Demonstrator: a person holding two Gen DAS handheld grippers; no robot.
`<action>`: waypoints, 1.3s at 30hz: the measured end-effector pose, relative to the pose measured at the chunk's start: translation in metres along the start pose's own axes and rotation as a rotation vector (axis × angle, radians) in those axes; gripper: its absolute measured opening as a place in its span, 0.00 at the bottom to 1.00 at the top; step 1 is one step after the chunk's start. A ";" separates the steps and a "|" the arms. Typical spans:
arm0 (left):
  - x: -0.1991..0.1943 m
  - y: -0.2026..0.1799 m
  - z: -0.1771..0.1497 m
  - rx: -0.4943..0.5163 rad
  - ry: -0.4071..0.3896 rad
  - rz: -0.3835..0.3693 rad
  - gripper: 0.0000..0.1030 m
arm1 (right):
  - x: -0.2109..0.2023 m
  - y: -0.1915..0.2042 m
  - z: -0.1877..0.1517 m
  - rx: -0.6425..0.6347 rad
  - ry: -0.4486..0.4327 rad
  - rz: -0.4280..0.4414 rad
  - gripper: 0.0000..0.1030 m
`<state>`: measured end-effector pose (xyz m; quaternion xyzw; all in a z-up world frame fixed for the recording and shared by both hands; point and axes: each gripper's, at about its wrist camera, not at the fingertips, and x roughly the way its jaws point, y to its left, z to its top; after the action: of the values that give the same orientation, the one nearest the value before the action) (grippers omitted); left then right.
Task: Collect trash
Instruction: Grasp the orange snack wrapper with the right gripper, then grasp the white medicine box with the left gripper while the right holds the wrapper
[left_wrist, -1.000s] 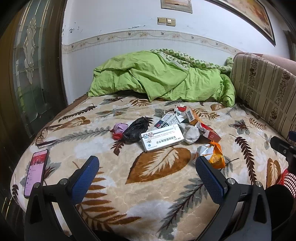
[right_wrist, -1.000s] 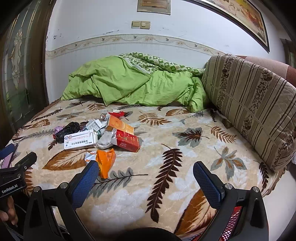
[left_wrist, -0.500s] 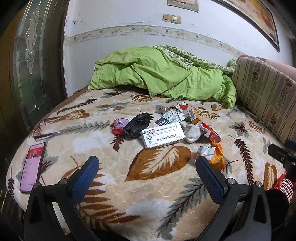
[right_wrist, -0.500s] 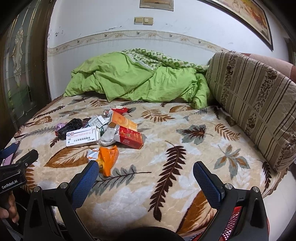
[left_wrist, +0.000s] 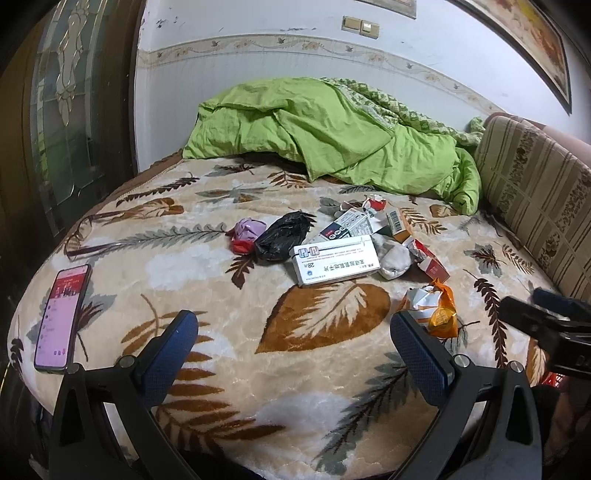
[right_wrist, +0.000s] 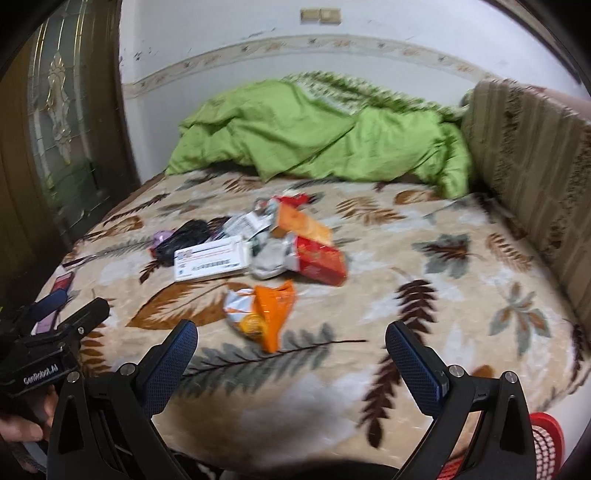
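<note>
Both tools are spread wide and hold nothing: your left gripper (left_wrist: 295, 339) and right gripper (right_wrist: 291, 339) hang over the near edge of the bed (left_wrist: 332, 413). The trash lies in one loose cluster mid-bed, and the orange wrapper (right_wrist: 269, 310) is the nearest piece, apart from the rest and just ahead of your right gripper. Take that one first, I'd suggest. Come down with one pad either side of its crumpled body, press lightly into the plush blanket, then close, so the thin foil doesn't slip out. Leave the white box (left_wrist: 334, 260) and black bag (left_wrist: 282, 238) for later passes, and steer clear of the phone (left_wrist: 62, 317) at the left edge.
</note>
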<state>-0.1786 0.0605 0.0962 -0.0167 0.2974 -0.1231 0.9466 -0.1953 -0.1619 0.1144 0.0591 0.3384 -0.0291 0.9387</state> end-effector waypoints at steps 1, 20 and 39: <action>0.001 0.003 0.001 -0.006 0.005 0.001 1.00 | 0.010 0.001 0.002 0.006 0.029 0.032 0.99; 0.027 0.022 0.027 -0.109 0.081 -0.121 0.89 | 0.092 0.006 0.011 0.048 0.222 0.167 0.33; 0.194 -0.019 0.079 0.157 0.376 -0.314 0.77 | 0.058 -0.024 0.021 0.187 0.034 0.199 0.33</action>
<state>0.0155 -0.0084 0.0552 0.0341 0.4516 -0.2923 0.8423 -0.1404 -0.1895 0.0911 0.1801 0.3425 0.0336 0.9215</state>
